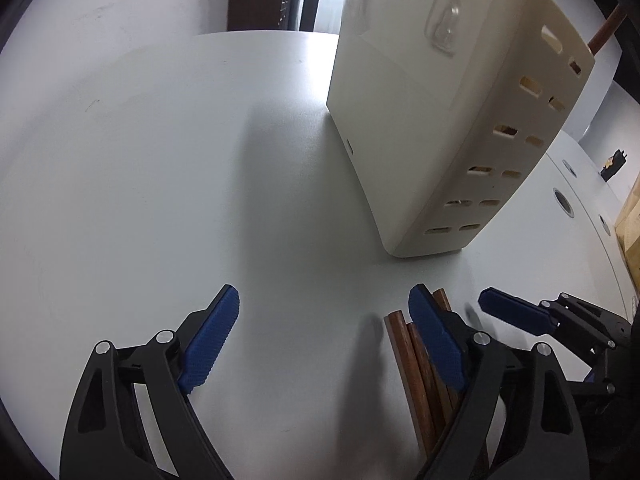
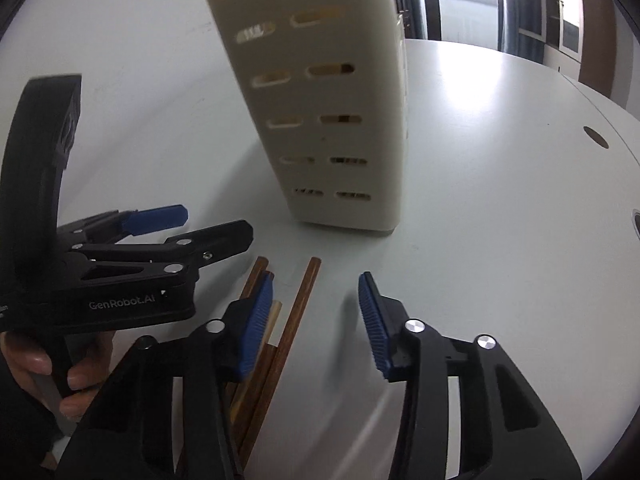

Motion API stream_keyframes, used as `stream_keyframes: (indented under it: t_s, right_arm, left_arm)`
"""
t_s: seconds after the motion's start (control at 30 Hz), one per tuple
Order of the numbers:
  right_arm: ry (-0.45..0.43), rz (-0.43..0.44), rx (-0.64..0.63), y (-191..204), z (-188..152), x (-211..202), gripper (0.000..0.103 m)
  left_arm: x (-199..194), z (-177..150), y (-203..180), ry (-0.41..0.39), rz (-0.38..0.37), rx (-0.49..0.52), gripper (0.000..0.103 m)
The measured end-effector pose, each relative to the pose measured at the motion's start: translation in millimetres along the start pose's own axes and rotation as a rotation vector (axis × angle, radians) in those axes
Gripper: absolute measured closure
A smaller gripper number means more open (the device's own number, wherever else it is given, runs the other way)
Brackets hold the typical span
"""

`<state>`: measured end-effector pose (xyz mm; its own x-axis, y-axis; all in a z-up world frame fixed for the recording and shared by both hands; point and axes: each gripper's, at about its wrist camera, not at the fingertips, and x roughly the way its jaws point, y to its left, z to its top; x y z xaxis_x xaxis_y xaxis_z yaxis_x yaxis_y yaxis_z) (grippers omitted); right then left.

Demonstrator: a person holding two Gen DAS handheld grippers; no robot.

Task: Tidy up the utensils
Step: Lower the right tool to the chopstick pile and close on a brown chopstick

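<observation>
Several brown wooden chopsticks [image 2: 298, 312] and one paler one lie in a loose bundle on the white table [image 2: 480, 220]. My right gripper [image 2: 316, 320] stands open just above them. One brown stick runs between its blue pads, close to the left one. My left gripper [image 1: 324, 340] is open wide, and the chopsticks [image 1: 408, 360] lie by and partly under its right finger. Just beyond stands a cream slotted utensil holder [image 1: 420, 120], upright, with sticks poking from its top [image 1: 608, 32]. The right wrist view also shows the left gripper [image 2: 216, 224], held by a hand [image 2: 36, 360].
The holder [image 2: 320, 100] stands close behind the chopsticks. The table has round cable holes [image 1: 562, 200] near its right side. A cardboard box [image 1: 628, 220] sits past the table's right edge. Dark doors and a bright window are at the back.
</observation>
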<state>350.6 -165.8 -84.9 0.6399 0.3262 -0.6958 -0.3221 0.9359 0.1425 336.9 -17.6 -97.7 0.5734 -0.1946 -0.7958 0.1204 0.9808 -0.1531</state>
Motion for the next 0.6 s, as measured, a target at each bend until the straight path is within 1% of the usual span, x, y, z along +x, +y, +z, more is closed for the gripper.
stream_keyframes:
  t_s: [0.03,0.07,0.1,0.13,0.23,0.3,0.4,0.47,0.5,0.57,0.6]
  right_arm:
    - [-0.006,-0.02,-0.022,4,-1,1,0.067]
    - [-0.005,-0.02,-0.023,4,-2,2,0.069]
    - [-0.002,-0.016,-0.019,4,-2,2,0.089]
    - [-0.001,-0.027,-0.015,3,-3,3,0.092]
    - [-0.002,0.012,0.033,-7,-2,3,0.095]
    - [-0.002,0.028,0.059,-11,-1,3,0.095]
    - [-0.02,0.078,0.116,-19,-1,-2,0.096]
    - [-0.047,0.113,0.165,-28,0,-10,0.096]
    - [-0.061,0.129,0.19,-33,0,-14,0.096]
    - [-0.088,0.156,0.235,-45,-1,-22,0.096]
    - [-0.099,0.168,0.253,-46,-2,-26,0.096]
  left_arm:
    - [3,-1,-1,0.012,-0.004,0.004,0.019]
    - [4,-3,-3,0.021,-0.008,0.009,0.019]
    - [3,-4,-5,0.01,0.006,0.023,0.019]
    - [2,-6,-7,0.012,0.005,0.029,0.019]
    - [1,-7,-5,0.01,-0.02,0.018,0.018]
    - [1,-8,-3,0.008,-0.023,0.01,0.018]
    - [1,-9,-4,0.011,-0.005,0.022,0.019]
    - [2,-10,-8,0.012,0.004,0.039,0.019]
    - [3,-11,-10,0.012,0.01,0.051,0.02]
    - [5,-12,-17,0.009,0.041,0.08,0.028]
    - [6,-12,-20,0.006,0.057,0.099,0.037]
